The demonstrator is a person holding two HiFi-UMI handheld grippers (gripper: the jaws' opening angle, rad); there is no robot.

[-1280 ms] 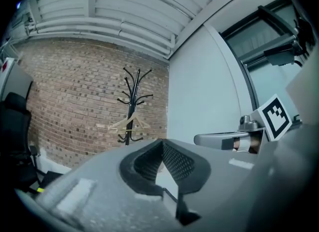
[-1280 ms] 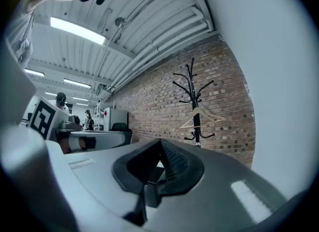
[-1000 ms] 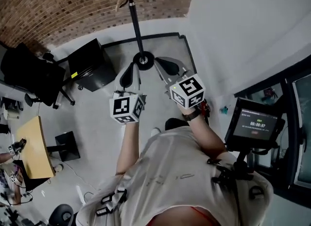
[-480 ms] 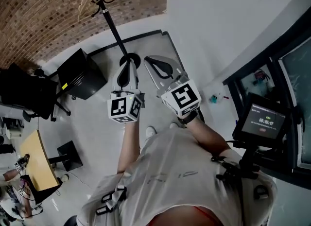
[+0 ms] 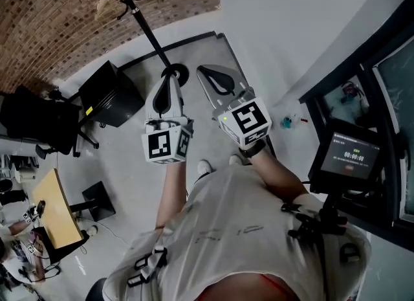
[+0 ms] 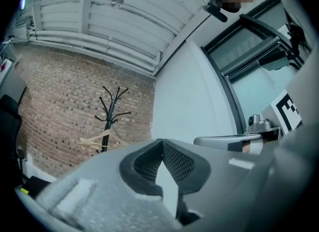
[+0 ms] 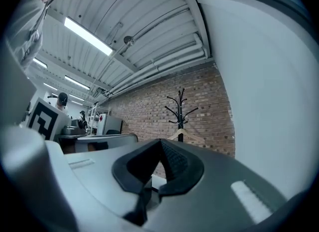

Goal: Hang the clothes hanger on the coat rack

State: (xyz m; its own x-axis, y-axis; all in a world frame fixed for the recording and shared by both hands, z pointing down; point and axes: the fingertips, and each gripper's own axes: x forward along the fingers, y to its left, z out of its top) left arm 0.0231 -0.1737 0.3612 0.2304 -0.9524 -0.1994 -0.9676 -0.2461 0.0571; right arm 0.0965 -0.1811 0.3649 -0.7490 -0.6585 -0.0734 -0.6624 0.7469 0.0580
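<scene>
**Left gripper** [image 6: 160,145]: jaws together, nothing held.
**Right gripper** [image 7: 159,145]: the same.
**Hanger** [image 6: 94,136]: hooked on the coat rack [image 6: 108,107], well ahead of both grippers (it looks hung already).
**Hazards:** push in with closed jaws and you may knock the hanger off or rock the rack's thin pole.
**Surroundings:** black cabinet [image 5: 110,92] ahead-left of the left gripper, chair [image 5: 35,122] beyond it, white wall [image 5: 291,21] to the right gripper's right.
**Obstructions:** only bare floor between you and the rack.
</scene>
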